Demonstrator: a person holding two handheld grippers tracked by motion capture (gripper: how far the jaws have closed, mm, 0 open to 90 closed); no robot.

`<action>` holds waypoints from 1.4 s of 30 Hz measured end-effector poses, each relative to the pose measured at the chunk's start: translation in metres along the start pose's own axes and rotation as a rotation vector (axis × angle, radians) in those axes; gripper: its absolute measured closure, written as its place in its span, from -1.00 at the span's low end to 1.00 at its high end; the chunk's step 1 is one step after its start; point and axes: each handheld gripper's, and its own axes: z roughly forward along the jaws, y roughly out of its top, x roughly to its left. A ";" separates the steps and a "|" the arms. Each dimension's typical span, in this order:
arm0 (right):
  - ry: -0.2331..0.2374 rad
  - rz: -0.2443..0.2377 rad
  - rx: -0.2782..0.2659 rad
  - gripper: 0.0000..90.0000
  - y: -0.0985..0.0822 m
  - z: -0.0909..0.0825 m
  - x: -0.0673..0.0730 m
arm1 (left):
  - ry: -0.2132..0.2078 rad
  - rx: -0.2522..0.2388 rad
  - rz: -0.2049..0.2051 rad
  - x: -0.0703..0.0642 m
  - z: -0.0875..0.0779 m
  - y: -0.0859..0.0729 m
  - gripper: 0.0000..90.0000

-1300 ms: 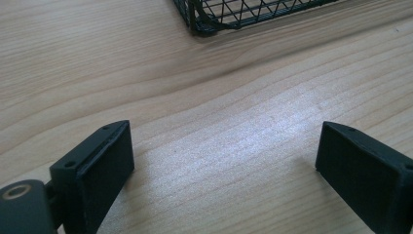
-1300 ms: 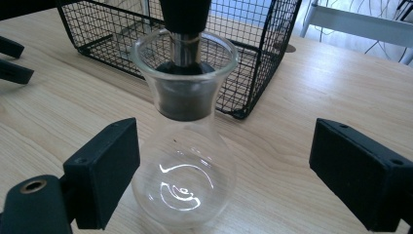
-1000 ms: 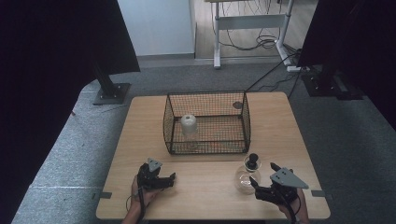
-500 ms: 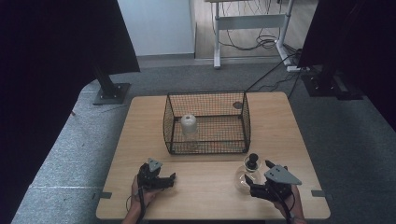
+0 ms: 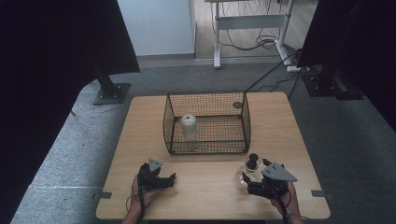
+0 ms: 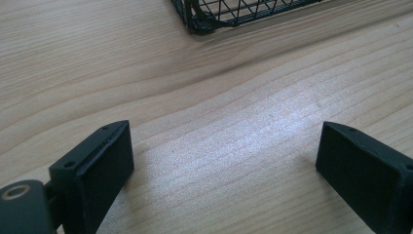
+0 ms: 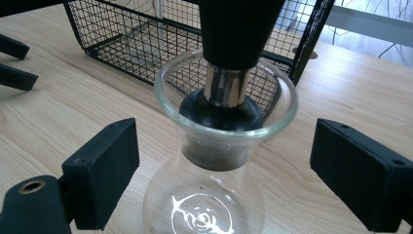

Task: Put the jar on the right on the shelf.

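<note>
right gripper (image 5: 250, 188): moved in from the table's right edge over the last second, now at 5 o'clock of the table with its jaws spread either side of the glass carafe (image 5: 248, 173). Not clamped.
right gripper view: carafe neck (image 7: 226, 131) sits between the jaws with a gap on both sides; black stopper (image 7: 233, 34) is in the mouth.
meaning: looks like the approach is done and a grasp at the neck comes next. Glass is smooth and round, so it may slip or tip if the squeeze lands off-centre.
left gripper (image 5: 169, 179): no shift, parked at 7 o'clock, jaws wide apart, nothing between them but bare wood (image 6: 229, 146).
carafe position: upright on the table, near the front edge, just in front of the basket's right front corner, apart from it.
wire basket (image 5: 205, 147): black mesh, table centre, unmoved. Pale bell-shaped object (image 5: 188, 124) inside at its left.
surface: light wood-grain table (image 5: 140, 126), matte, soft glare near the left gripper.
room: grey carpet, black curtains at 9 and 3 o'clock, desk frame with loose cables at 12 o'clock.
</note>
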 end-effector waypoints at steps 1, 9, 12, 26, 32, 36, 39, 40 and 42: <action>-0.001 0.001 -0.001 -0.77 0.000 0.001 0.000 | 0.000 0.000 0.000 0.000 0.000 0.000 -0.86; -0.009 -0.001 -0.003 -0.76 -0.001 0.009 0.004 | 0.001 -0.001 0.001 0.000 0.000 0.000 -0.86; -0.020 0.009 -0.005 -0.72 -0.002 0.013 0.004 | 0.001 0.000 0.001 0.000 0.000 0.000 -0.86; 0.017 0.000 -0.031 -0.07 -0.001 0.018 0.003 | -0.001 0.001 -0.003 0.000 0.000 0.000 -0.86; 0.023 0.014 -0.033 0.05 -0.002 0.017 -0.001 | -0.001 0.001 -0.003 0.000 0.000 0.000 -0.86; 0.025 0.015 -0.035 0.06 -0.002 0.017 0.000 | 0.000 0.001 -0.002 0.000 0.000 0.000 -0.86; 0.025 0.018 -0.035 0.06 -0.002 0.017 0.000 | -0.001 0.002 -0.003 0.000 0.000 0.000 -0.86; 0.025 0.019 -0.035 0.06 -0.002 0.017 0.000 | -0.001 0.002 -0.003 0.000 0.000 0.000 -0.86; 0.024 0.022 -0.037 0.06 -0.002 0.016 -0.001 | -0.002 0.002 -0.004 0.000 0.000 0.000 -0.86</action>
